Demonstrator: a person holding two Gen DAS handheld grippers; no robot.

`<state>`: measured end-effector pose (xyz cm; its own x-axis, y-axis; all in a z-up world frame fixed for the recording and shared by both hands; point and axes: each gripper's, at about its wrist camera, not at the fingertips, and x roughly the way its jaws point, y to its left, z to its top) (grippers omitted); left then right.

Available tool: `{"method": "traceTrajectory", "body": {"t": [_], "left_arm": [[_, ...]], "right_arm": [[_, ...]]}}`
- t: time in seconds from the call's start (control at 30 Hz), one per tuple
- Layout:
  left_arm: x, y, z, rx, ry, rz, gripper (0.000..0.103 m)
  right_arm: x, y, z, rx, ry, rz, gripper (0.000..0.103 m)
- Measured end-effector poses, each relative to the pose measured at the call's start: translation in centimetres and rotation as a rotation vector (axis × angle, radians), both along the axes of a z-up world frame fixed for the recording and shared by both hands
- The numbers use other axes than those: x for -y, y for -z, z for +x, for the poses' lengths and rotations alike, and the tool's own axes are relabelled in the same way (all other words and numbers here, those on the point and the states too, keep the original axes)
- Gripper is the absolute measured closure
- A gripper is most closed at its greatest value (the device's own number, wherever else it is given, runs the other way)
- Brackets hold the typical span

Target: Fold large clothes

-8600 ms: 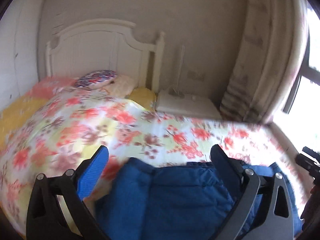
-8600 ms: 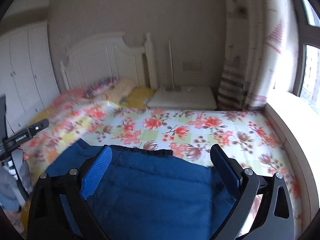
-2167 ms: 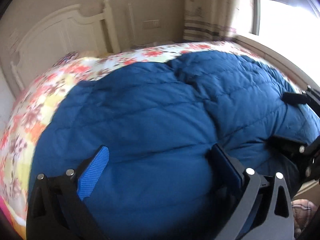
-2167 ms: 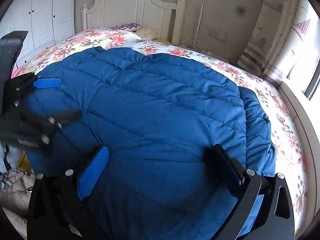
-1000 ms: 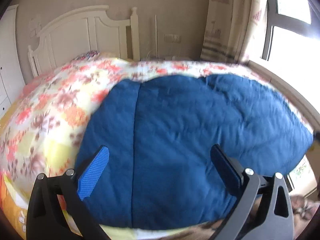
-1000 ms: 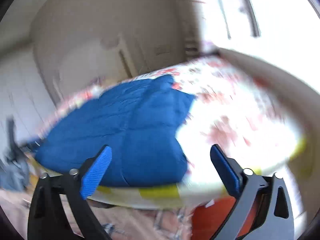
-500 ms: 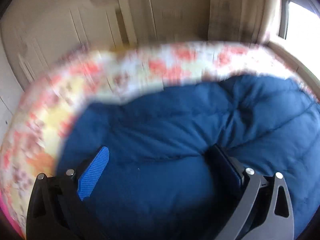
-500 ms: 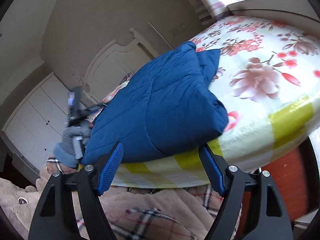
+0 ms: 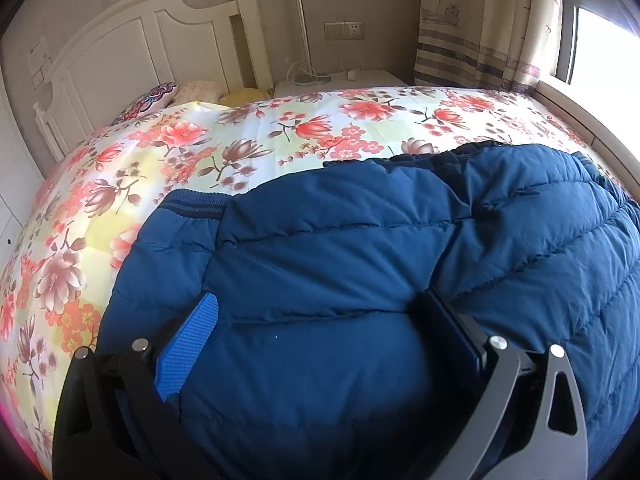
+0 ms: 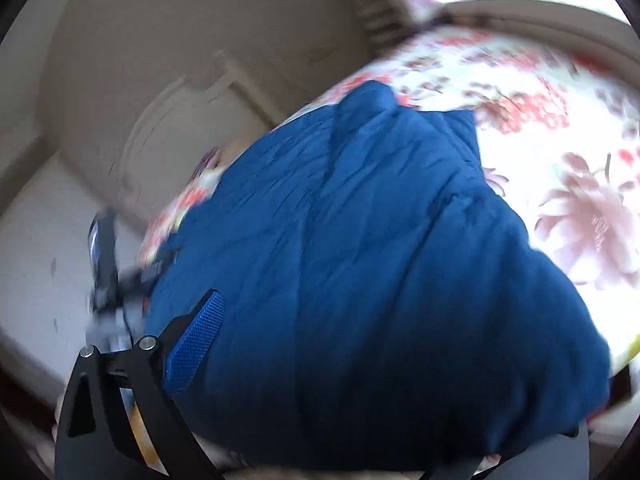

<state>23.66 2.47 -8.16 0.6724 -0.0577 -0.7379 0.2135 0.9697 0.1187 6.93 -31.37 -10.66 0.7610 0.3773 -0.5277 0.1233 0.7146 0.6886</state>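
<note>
A big blue quilted jacket (image 9: 400, 248) lies folded on the floral bedspread (image 9: 200, 152). My left gripper (image 9: 320, 332) is open, its jaws wide apart with a puffy fold of the jacket bulging between them. In the blurred, tilted right wrist view the jacket (image 10: 380, 260) fills the middle. My right gripper (image 10: 360, 352) is at the jacket's near edge. Its left blue pad (image 10: 196, 344) shows beside the fabric; the right finger is hidden under the jacket. The left gripper shows at far left in the right wrist view (image 10: 108, 264).
A white headboard (image 9: 120, 52) and pillows (image 9: 160, 94) are at the bed's far end. A white nightstand (image 9: 340, 80) with cables stands by the curtain (image 9: 480, 24). A window ledge (image 9: 592, 120) runs along the bed's right side. White wardrobe doors (image 10: 36, 248) are behind the left gripper.
The left gripper has settled steady over the jacket's near left part. The right gripper has swung in from below the bed edge and pushed onto the jacket's corner, which now covers its right finger.
</note>
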Motion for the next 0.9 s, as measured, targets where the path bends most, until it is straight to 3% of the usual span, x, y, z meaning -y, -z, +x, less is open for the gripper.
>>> {"method": "traceTrajectory", "body": {"t": [0.03, 0.1, 0.17, 0.27, 0.33, 0.47, 0.53, 0.63, 0.7, 0.8, 0.9], "left_arm": [[0.1, 0.0, 0.0, 0.001, -0.004, 0.007, 0.003], [0.4, -0.4, 0.1, 0.003, -0.005, 0.023, 0.004], [1.2, -1.2, 0.4, 0.0, 0.026, 0.02, 0.004], [3.3, -2.7, 2.0, 0.032, 0.01, 0.071, 0.004], [4.6, -3.2, 4.0, 0.01, -0.015, 0.079, 0.004], [8.6, -1.2, 7.9, -0.075, -0.024, 0.196, 0.004], [9.2, -1.3, 7.3, -0.05, -0.009, 0.206, 0.012], [8.2, -3.1, 3.5, -0.02, 0.024, 0.097, 0.017], [7.5, -4.0, -2.0, 0.025, 0.099, 0.052, 0.016], [7.9, -2.1, -10.6, 0.027, 0.261, 0.098, 0.014], [6.0, -0.3, -17.7, 0.103, 0.297, 0.144, 0.014]], "right_arm": [[0.2, 0.0, 0.4, 0.003, 0.014, 0.012, 0.013], [0.5, -0.5, 0.6, 0.022, 0.033, -0.028, 0.043], [0.3, -1.4, 0.4, 0.1, 0.031, -0.089, 0.054], [0.2, -2.1, -0.2, 0.158, 0.043, -0.116, 0.056], [0.4, -2.6, -0.6, 0.179, 0.054, -0.113, 0.064], [1.1, -3.7, -1.7, 0.219, 0.061, -0.142, 0.066], [0.9, -4.3, -2.0, 0.232, 0.057, -0.173, 0.066], [0.5, -4.9, -2.5, 0.245, 0.042, -0.218, 0.066], [0.3, -5.3, -2.2, 0.253, 0.037, -0.234, 0.066], [-1.0, -6.9, -2.0, 0.29, 0.026, -0.288, 0.066], [-4.5, -9.4, -2.6, 0.376, -0.026, -0.431, 0.066]]}}
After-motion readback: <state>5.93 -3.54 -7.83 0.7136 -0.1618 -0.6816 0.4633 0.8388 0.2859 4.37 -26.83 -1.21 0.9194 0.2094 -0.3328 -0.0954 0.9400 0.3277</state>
